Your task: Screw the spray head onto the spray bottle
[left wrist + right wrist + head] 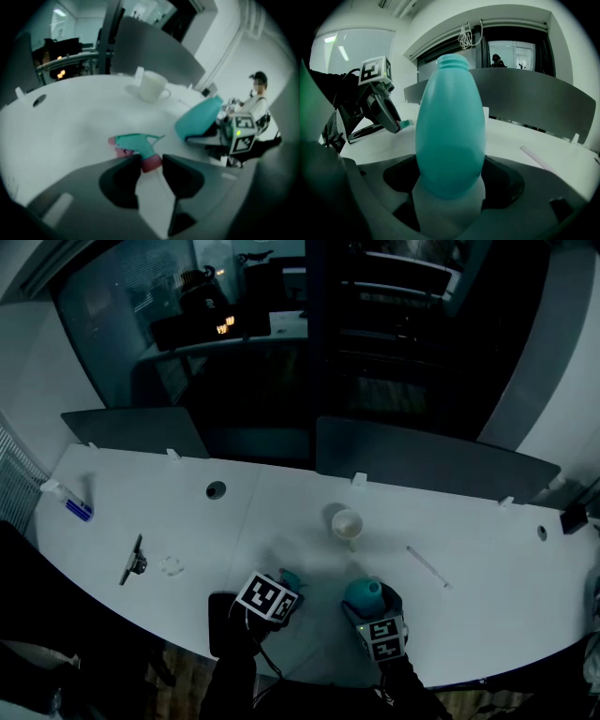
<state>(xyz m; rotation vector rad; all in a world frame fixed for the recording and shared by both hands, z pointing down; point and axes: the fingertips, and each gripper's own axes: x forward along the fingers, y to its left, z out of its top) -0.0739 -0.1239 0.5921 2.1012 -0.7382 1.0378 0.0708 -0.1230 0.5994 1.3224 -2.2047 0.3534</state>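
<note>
The teal spray head (136,143) lies on the white table (450,615). Its pink collar (151,163) is between the tips of my left gripper (151,165). The left tip touches the collar and a thin gap shows at the right tip, so the jaws stand open. In the head view my left gripper (279,592) is near the table's front edge with the spray head (290,577) at its tips. My right gripper (450,187) is shut on the lower body of the teal bottle (450,136), whose threaded neck is bare. The bottle (364,594) is held just right of the spray head.
A white cup (347,523) stands behind the grippers and a white stick (427,566) lies to the right. A dark clip (134,562) and a small bottle (67,501) lie far left. Grey partitions (422,460) line the back. A person (255,96) sits beyond.
</note>
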